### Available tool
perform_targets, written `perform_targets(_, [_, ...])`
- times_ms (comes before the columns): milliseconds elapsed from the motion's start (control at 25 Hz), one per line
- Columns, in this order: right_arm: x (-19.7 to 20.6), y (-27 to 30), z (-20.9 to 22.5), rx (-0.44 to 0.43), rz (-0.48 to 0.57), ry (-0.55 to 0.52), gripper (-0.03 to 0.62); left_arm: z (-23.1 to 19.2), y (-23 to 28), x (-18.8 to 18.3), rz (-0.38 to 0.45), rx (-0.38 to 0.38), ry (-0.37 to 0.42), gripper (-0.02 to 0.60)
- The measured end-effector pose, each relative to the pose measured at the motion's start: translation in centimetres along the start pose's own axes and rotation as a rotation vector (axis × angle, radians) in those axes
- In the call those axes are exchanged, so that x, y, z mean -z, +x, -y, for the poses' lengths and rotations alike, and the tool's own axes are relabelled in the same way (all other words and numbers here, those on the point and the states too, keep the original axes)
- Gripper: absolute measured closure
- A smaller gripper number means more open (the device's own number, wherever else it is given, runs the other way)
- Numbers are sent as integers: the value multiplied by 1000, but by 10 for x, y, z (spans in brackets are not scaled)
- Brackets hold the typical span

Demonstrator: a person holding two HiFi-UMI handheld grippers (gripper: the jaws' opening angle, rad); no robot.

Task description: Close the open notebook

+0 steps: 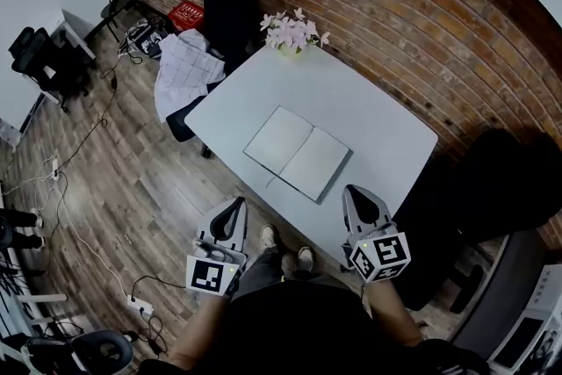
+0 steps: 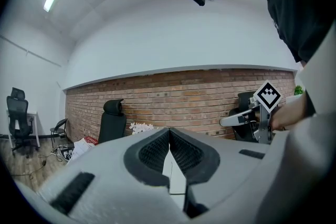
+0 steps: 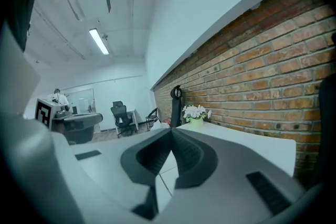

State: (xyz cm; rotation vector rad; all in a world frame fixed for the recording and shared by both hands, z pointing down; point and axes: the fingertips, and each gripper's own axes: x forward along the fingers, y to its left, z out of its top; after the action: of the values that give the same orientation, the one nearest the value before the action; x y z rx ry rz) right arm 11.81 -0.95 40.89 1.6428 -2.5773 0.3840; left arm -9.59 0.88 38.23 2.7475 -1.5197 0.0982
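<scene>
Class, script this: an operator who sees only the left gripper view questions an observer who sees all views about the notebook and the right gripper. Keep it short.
Operator: How does the notebook lie?
Observer: The head view shows the notebook open flat, pages up, on the white table.
Operator: And the right gripper's jaws?
Observer: Its own view shows the right gripper shut, with nothing between the jaws.
</scene>
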Motion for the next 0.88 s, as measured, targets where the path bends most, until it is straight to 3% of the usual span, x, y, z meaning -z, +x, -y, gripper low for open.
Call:
perform_targets(520, [19, 53, 20, 135, -112, 42, 580, -61, 75, 30, -60, 117, -44, 557])
perform_targets(880, [71, 80, 34, 177, -235, 92, 580, -102, 120, 95, -160, 158, 3, 557])
